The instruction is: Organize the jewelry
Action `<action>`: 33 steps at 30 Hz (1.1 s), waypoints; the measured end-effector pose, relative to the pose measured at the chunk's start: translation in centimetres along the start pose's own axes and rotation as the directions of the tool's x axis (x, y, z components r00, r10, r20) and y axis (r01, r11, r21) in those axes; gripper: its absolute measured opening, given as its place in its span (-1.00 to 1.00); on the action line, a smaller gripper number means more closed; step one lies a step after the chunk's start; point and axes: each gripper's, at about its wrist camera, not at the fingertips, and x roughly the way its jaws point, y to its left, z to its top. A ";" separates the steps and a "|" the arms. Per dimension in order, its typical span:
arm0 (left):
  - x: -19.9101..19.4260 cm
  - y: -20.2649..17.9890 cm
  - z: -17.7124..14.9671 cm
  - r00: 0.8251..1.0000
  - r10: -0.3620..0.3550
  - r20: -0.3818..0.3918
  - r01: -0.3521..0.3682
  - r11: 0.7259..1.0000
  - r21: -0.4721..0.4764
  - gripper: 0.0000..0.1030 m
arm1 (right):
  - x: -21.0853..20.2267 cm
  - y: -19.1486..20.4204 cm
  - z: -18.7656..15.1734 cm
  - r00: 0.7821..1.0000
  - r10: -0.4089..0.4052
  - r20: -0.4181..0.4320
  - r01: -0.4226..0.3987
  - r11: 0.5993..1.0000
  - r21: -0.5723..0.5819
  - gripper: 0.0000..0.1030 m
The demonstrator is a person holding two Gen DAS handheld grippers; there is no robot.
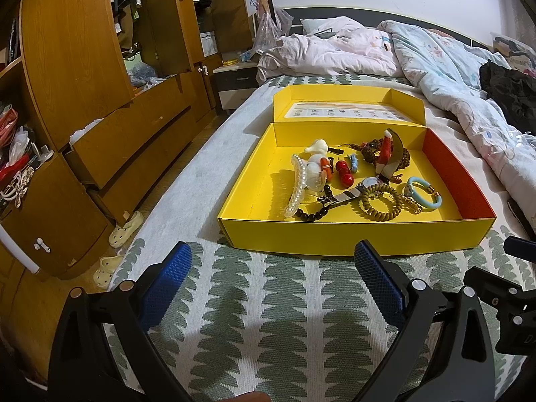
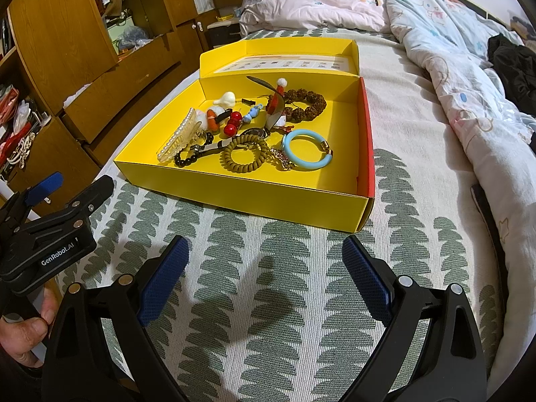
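An open yellow box (image 1: 335,236) (image 2: 268,197) lies on the bed with its lid folded back. Inside it lie a pearl hair clip (image 1: 298,187) (image 2: 177,142), red beads (image 1: 343,174) (image 2: 232,122), a black bead bracelet (image 1: 311,214) (image 2: 191,159), a watch (image 1: 355,191), an olive coil bracelet (image 1: 380,206) (image 2: 246,155), a light blue bangle (image 1: 423,192) (image 2: 306,149) and a brown bead bracelet (image 2: 305,104). My left gripper (image 1: 273,261) is open and empty, short of the box's front wall. My right gripper (image 2: 264,254) is open and empty too, just before the box.
The bed cover (image 1: 254,301) has a green leaf pattern. A crumpled duvet (image 1: 452,77) lies at the right and back. Wooden wardrobes and open drawers (image 1: 134,127) stand at the left, with slippers (image 1: 125,229) on the floor. A hand (image 2: 23,338) holds the left gripper's body.
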 end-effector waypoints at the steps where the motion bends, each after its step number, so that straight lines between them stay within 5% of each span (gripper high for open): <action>1: 0.0 -0.1 0.0 1.000 -0.001 -0.001 0.001 1.000 0.003 0.87 | 0.0 0.0 0.0 1.000 0.000 0.000 0.000 1.000 -0.001 0.81; 33: 0.3 -0.2 0.6 1.000 -0.003 -0.002 0.003 1.000 -0.007 0.89 | 0.1 0.1 -0.1 1.000 -0.001 -0.003 0.001 1.000 -0.004 0.81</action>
